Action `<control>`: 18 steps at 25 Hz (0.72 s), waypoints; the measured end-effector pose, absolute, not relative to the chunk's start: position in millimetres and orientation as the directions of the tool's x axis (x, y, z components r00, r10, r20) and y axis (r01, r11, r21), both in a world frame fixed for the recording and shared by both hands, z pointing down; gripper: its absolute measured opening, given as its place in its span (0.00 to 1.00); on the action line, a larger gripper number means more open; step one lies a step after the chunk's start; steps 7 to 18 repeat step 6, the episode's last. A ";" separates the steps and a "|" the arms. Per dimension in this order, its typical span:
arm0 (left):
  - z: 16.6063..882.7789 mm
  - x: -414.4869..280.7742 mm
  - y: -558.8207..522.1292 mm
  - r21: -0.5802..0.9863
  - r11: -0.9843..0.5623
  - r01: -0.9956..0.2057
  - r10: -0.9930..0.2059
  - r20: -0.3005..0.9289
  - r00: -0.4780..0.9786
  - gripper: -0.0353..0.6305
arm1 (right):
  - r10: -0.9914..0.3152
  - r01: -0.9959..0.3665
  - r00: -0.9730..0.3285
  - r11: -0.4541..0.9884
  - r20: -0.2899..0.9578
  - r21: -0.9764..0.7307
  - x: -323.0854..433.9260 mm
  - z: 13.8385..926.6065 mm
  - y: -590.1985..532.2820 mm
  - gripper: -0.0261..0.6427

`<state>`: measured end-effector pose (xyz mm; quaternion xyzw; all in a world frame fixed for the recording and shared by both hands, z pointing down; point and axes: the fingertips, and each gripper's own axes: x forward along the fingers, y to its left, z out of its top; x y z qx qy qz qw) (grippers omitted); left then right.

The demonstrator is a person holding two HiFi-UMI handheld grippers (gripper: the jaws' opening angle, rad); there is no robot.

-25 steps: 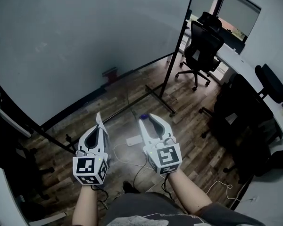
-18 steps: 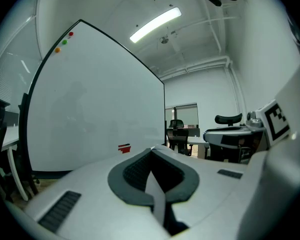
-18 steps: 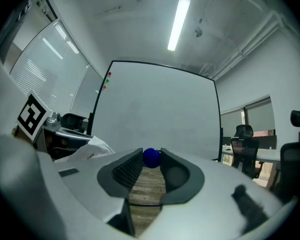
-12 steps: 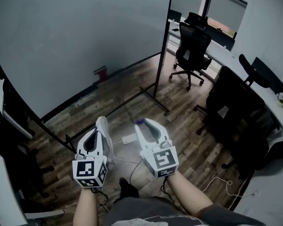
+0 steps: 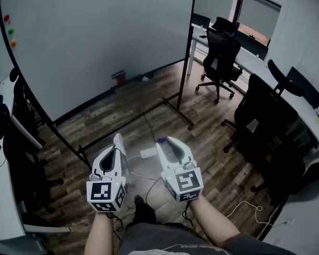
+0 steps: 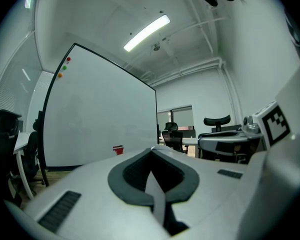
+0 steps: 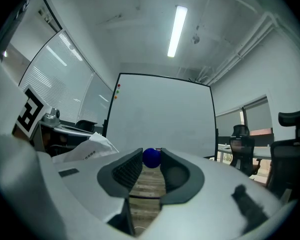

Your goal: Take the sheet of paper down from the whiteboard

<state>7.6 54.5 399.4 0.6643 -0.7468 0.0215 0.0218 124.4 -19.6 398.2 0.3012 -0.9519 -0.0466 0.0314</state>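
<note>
**Views compared.** The head view places the left gripper (image 5: 118, 139) at 7 o'clock and the right gripper (image 5: 166, 141) at 6 o'clock, both held over wood flooring (image 5: 122, 124). The whiteboard (image 5: 95, 36) fills the frame from 10 to 12 o'clock, and office chairs (image 5: 220, 54) stand at 2 o'clock.

Only the left gripper view shows its jaws pressed together on the sheet of paper (image 6: 157, 201), seen edge-on as a pale strip. Only the right gripper view shows that gripper pinching a blue round magnet (image 7: 151, 157) at its tips. That view also shows the paper's crumpled body at 9 o'clock. Three coloured magnets (image 5: 10, 31) sit at the board's top left corner.

**Writing.** Dark print shows on the paper in the right gripper view, too small to read. The marker cubes (image 5: 103, 193) carry square patterns only.

**Orientation.** The sheet is off the board and held at the left gripper. It stands on edge, running along the jaws towards the camera. Its long axis cannot be told.
</note>
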 end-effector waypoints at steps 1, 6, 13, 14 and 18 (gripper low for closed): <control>400.7 10.2 56.6 0.001 0.115 -0.993 -0.991 0.064 -0.115 0.07 | -0.578 -0.573 -0.815 0.813 0.034 0.106 127.2 399.4 -17.9 0.22; 403.8 22.5 62.5 -0.008 0.119 -0.993 -0.989 0.083 -0.119 0.07 | -0.577 -0.571 -0.816 0.815 0.048 0.098 139.1 404.6 -12.2 0.22; 403.8 22.5 62.5 -0.008 0.119 -0.993 -0.989 0.083 -0.119 0.07 | -0.577 -0.571 -0.816 0.815 0.048 0.098 139.1 404.6 -12.2 0.22; 403.8 22.5 62.5 -0.008 0.119 -0.993 -0.989 0.083 -0.119 0.07 | -0.577 -0.571 -0.816 0.815 0.048 0.098 139.1 404.6 -12.2 0.22; 403.8 22.5 62.5 -0.008 0.119 -0.993 -0.989 0.083 -0.119 0.07 | -0.577 -0.571 -0.816 0.815 0.048 0.098 139.1 404.6 -12.2 0.22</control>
